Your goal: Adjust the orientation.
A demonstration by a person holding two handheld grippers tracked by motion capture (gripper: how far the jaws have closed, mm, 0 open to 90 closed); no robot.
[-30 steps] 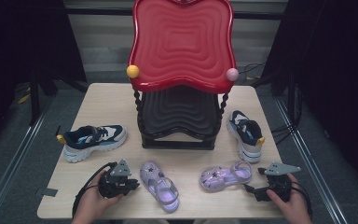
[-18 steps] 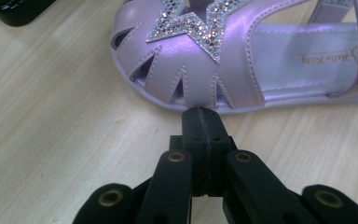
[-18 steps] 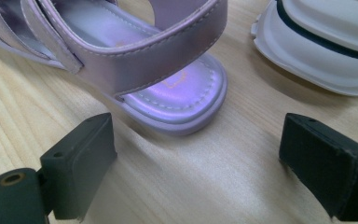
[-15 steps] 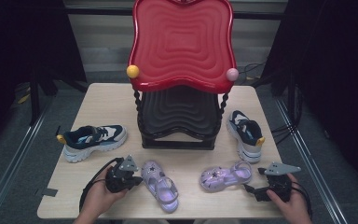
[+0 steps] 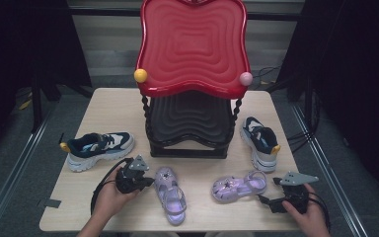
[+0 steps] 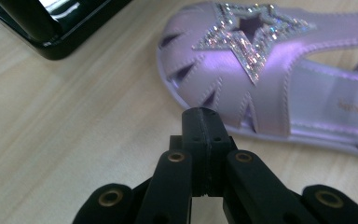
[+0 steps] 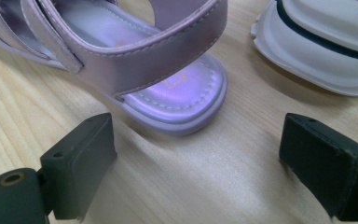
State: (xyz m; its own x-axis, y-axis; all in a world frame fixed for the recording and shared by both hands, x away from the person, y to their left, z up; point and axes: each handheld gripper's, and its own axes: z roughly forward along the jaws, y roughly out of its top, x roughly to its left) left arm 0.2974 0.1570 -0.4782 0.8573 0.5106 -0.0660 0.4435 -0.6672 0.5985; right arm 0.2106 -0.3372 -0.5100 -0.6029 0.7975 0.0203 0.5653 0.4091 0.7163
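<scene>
Between the left gripper's [image 6: 200, 126] fingers nothing is held: they sit pressed together, tip just short of the toe of the left purple sandal [image 6: 270, 70], not touching it as far as the left gripper view tells. That sandal lies on the bench [image 5: 113, 108] with its glitter star strap up, toe toward the rack and heel toward the front edge. From the high view, the left gripper [image 5: 145, 181] rests low on the bench in the person's left hand [image 5: 109, 197], just left of the sandal [image 5: 170, 193]. Right gripper [image 7: 196, 154] fingers stand wide apart, empty, flanking the heel end of the right purple sandal [image 7: 168, 79] without touching. High view: right gripper [image 5: 266, 200] in the right hand [image 5: 306, 212] at the front right corner, just beside that sandal [image 5: 239, 185]. Behind it, a navy and white sneaker [image 5: 260, 143] points toward the front; its white sole shows in the right gripper view. Another matching sneaker [image 5: 99, 148] lies at the left, well apart. Centre back stands a two-tier rack, red top shelf [image 5: 192, 47] over black lower shelf [image 5: 190, 123].
</scene>
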